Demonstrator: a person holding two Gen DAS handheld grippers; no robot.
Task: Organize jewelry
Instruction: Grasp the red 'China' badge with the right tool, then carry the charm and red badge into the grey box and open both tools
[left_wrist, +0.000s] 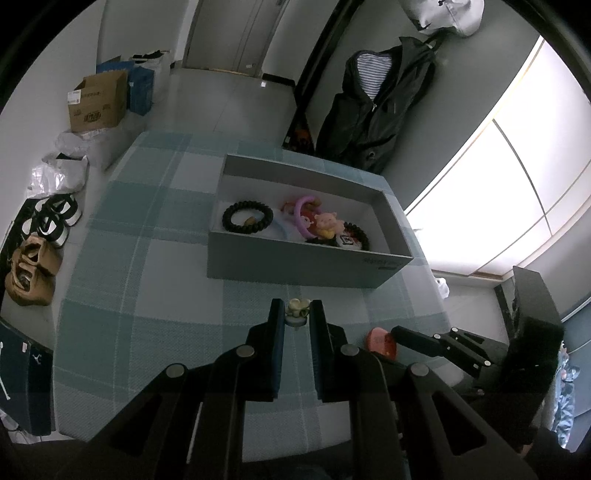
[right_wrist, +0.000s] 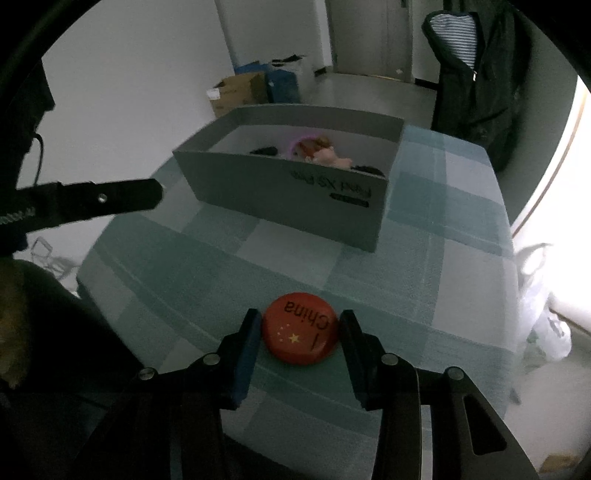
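Observation:
A grey cardboard box (left_wrist: 291, 264) stands on the checked tablecloth and holds a dark bead bracelet (left_wrist: 246, 216), a purple ring (left_wrist: 301, 216), a pink pig charm (left_wrist: 327, 223) and another dark bracelet (left_wrist: 360, 236). My left gripper (left_wrist: 297, 314) is shut on a small cream flower ornament (left_wrist: 297, 308) just in front of the box. My right gripper (right_wrist: 300, 326) is open, its fingers on either side of a red round China badge (right_wrist: 300, 338) lying on the cloth. The box also shows in the right wrist view (right_wrist: 295, 192).
The table (left_wrist: 147, 295) has a round front edge. The right gripper's arm (left_wrist: 443, 345) lies right of the left gripper. On the floor to the left are shoes (left_wrist: 55, 218), a brown bag (left_wrist: 31, 273) and cardboard boxes (left_wrist: 98, 101). A black jacket (left_wrist: 369, 107) hangs behind.

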